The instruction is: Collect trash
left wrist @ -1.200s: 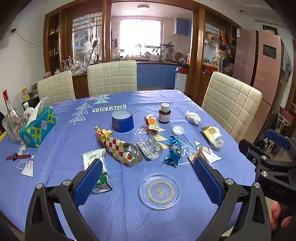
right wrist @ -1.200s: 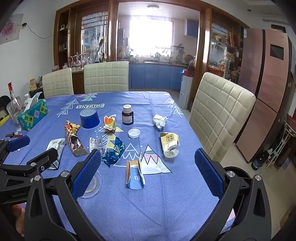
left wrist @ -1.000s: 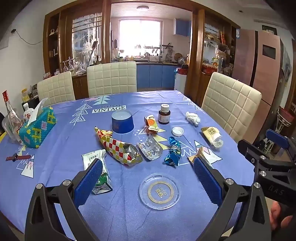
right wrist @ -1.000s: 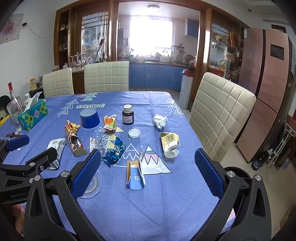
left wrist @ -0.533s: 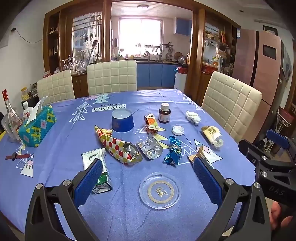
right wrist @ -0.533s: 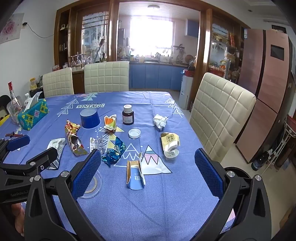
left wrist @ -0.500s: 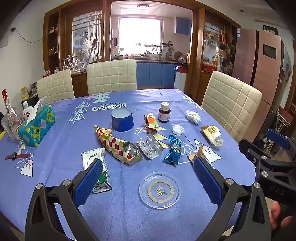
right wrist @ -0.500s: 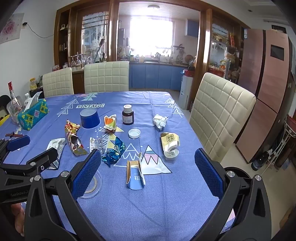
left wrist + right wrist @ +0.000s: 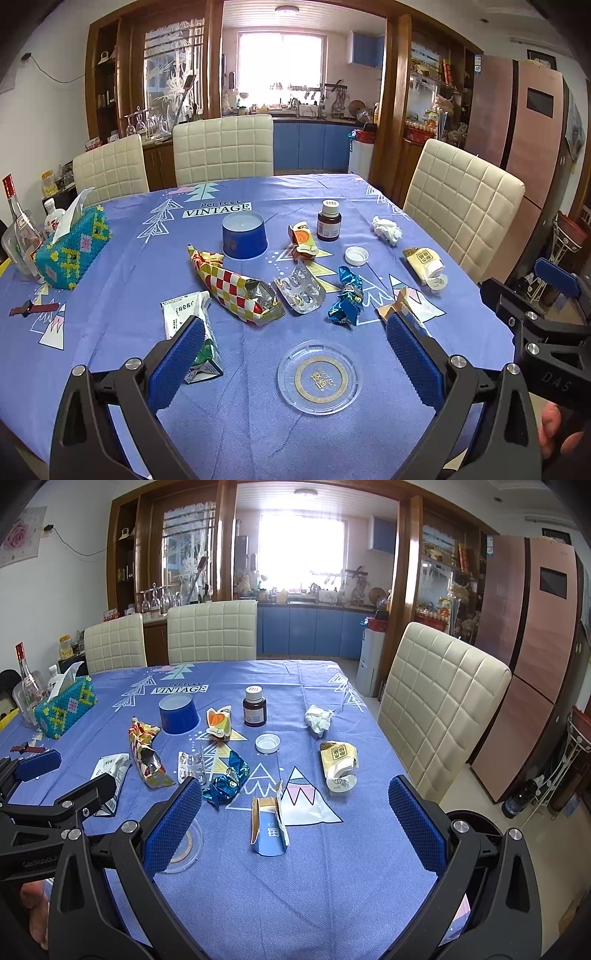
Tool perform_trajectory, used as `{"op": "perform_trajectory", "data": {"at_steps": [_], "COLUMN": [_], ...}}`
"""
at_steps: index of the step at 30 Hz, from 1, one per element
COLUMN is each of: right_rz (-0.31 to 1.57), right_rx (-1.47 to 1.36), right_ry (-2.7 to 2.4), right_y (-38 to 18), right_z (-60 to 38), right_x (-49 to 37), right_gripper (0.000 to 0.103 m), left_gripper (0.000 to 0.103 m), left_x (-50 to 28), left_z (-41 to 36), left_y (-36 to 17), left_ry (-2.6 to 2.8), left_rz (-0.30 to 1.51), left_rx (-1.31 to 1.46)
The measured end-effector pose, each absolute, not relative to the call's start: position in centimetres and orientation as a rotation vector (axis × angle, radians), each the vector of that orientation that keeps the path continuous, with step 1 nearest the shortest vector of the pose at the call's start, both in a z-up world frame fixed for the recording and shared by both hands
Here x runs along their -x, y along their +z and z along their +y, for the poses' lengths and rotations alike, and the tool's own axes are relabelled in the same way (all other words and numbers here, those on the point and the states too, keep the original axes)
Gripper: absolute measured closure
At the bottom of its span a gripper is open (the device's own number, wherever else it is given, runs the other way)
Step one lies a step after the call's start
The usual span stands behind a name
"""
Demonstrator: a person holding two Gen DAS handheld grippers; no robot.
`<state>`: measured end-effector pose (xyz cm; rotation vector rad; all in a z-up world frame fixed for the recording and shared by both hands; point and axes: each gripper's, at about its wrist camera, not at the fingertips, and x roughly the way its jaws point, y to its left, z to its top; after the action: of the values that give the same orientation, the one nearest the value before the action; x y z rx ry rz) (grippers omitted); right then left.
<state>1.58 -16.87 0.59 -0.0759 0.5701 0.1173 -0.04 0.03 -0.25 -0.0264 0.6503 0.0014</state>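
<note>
Trash lies scattered on the blue tablecloth (image 9: 258,424): a checkered snack bag (image 9: 236,288), an empty blister pack (image 9: 300,290), a blue foil wrapper (image 9: 347,295), a white-green packet (image 9: 186,314), an orange wrapper (image 9: 303,240), a crumpled tissue (image 9: 386,229), a yellow cup (image 9: 424,264) and a torn blue carton (image 9: 269,827). My left gripper (image 9: 295,358) is open and empty above a glass ashtray (image 9: 319,376). My right gripper (image 9: 295,819) is open and empty, with the carton between its fingers' line of sight.
An upturned blue bowl (image 9: 243,236), a brown medicine bottle (image 9: 328,225), a white cap (image 9: 356,255), a beaded tissue box (image 9: 70,247), a glass bottle (image 9: 20,229) and a red watch (image 9: 33,308) stand on the table. Cream chairs (image 9: 458,206) surround it.
</note>
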Motion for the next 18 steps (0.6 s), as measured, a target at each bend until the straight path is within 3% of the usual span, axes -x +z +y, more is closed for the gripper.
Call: {"op": "perform_trajectory", "data": {"at_steps": [18], "right_rz": [0.580], "right_rx": [0.085], "right_ry": [0.121], "right_y": [-0.01], "right_z": [-16.77], "right_x": [-1.60], "right_gripper": [0.003], "left_gripper": [0.007], "left_x": [-0.05], "left_z": [0.38], "left_y": [-0.30], "left_ry": [0.003], "left_rz": [0.652], "left_rx": [0.026]}}
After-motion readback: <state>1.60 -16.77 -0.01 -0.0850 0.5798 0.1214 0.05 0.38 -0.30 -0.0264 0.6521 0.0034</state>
